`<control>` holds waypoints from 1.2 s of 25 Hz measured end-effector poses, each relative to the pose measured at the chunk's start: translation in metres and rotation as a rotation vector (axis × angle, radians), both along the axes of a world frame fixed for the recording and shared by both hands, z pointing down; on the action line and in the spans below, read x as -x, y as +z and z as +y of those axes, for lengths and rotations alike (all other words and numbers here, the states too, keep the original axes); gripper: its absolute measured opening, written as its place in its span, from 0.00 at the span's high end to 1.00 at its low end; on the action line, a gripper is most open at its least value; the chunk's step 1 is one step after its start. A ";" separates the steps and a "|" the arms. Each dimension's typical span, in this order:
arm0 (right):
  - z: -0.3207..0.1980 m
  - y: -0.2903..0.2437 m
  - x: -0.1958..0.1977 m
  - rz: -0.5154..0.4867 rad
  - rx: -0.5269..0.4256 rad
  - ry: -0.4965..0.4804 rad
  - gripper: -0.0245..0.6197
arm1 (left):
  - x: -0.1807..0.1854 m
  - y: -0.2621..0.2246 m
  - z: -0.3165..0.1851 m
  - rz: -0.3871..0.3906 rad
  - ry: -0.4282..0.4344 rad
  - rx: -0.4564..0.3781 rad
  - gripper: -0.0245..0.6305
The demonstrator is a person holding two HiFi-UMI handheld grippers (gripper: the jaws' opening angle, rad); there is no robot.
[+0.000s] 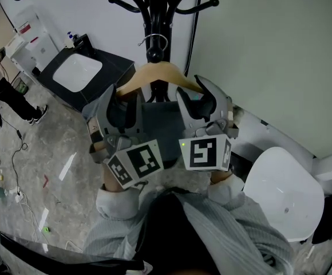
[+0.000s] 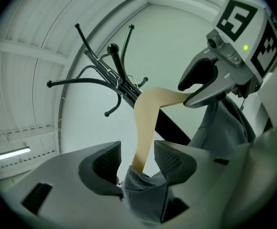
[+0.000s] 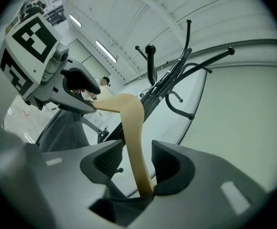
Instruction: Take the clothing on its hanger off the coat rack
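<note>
Hanging on the black metal coat rack (image 1: 154,7), the pale wooden hanger (image 1: 161,71) carries dark grey clothing (image 1: 157,122). The left gripper (image 1: 123,100) and right gripper (image 1: 196,94) each straddle one hanger arm, jaws wide apart, pads not pressing.

Coat rack (image 1: 154,22) pole and hooks obstruct the far side, over the hanger (image 1: 161,72). Wall (image 1: 263,56) bounds the right; white chair (image 1: 280,193) stands near right. Floor (image 1: 57,171) lies open left, beside the black table (image 1: 113,63).
</note>
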State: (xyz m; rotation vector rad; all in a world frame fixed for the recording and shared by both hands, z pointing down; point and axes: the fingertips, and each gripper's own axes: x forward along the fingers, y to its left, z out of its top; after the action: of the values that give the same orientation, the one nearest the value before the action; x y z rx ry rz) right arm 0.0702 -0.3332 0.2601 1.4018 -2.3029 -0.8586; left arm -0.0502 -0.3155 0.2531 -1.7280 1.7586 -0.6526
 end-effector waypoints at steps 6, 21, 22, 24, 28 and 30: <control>-0.012 0.002 0.003 0.077 -0.022 0.032 0.74 | -0.004 0.002 -0.015 -0.102 -0.015 -0.022 0.66; -0.010 -0.004 0.000 0.089 -0.096 0.036 0.80 | -0.014 -0.007 -0.009 -0.158 -0.024 -0.037 0.79; -0.009 -0.008 -0.002 0.086 -0.103 0.039 0.80 | -0.016 -0.011 -0.008 -0.161 -0.024 -0.046 0.79; -0.006 -0.017 -0.008 0.083 -0.123 0.047 0.80 | -0.022 -0.021 -0.006 -0.165 -0.016 -0.064 0.79; 0.002 -0.039 -0.030 0.076 -0.164 0.099 0.80 | -0.043 -0.041 -0.001 -0.169 0.031 -0.109 0.79; 0.011 -0.046 -0.048 0.074 -0.177 0.138 0.80 | -0.062 -0.048 0.004 -0.168 0.071 -0.124 0.79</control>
State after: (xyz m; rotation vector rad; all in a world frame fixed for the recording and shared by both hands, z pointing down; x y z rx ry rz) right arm 0.1186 -0.3226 0.2140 1.5534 -2.0913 -1.0736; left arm 0.0115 -0.3113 0.2050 -1.5961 1.5817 -0.6254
